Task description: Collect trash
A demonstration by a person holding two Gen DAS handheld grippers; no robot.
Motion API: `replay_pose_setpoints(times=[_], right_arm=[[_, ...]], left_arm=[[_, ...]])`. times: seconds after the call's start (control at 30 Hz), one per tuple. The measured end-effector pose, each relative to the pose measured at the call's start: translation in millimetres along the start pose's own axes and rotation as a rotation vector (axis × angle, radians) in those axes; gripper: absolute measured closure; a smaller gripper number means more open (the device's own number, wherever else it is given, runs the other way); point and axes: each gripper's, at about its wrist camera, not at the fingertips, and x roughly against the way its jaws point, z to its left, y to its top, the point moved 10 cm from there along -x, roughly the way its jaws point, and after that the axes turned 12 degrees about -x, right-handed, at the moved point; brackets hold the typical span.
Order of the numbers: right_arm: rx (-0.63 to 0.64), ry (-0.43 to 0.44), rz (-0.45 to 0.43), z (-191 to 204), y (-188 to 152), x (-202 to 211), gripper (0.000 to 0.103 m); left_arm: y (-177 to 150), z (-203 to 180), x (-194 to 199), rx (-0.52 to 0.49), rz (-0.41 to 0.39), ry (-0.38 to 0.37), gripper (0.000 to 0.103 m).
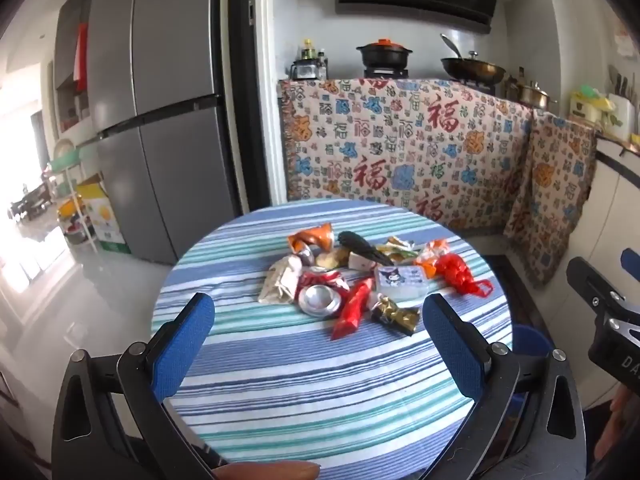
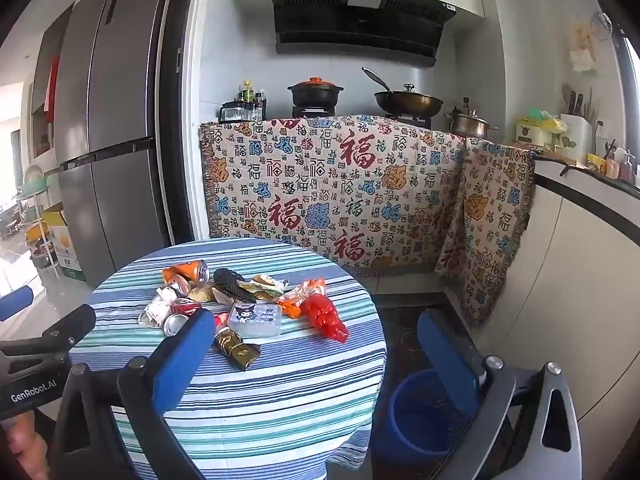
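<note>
So nothing is collected yet: all trash [image 1: 352,280] lies on the table [image 1: 320,380], blue bin [image 2: 416,420] waits right, both my tongs [image 1: 318,320] [image 2: 320,344] wide, empty.

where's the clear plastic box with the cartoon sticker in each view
Left wrist view: the clear plastic box sits right of centre in the trash pile, just right of the red wrapper.
Right wrist view: the box is left of centre, just above the gold wrapper.
Shared landmark: the red mesh bag, to its right in both.
</note>
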Motion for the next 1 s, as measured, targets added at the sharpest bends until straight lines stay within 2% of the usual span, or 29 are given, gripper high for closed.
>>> replay_pose_setpoints(times=[0.1,0.2,0.37,1.0], right_arm=[[0.016,-0.007,-0.005,1,0,1,0.0],[0.02,-0.006,-0.005,3,-1,2,0.0],[0.012,-0.011,0.002,-2,-2,3,0.0],[0.011,-0.01,0.001,3,-1,7,0.0]], left_arm=[[2,-2,-3,-0.028,-0.003,0.006,0.0],[3,-11,6,-0.055,-0.04,0.027,0.0],[-3,-7,-3,-0.031,-0.012,0.004,0.0],[-4,-6,-7,-0.025,-0.006,0.003,0.0]])
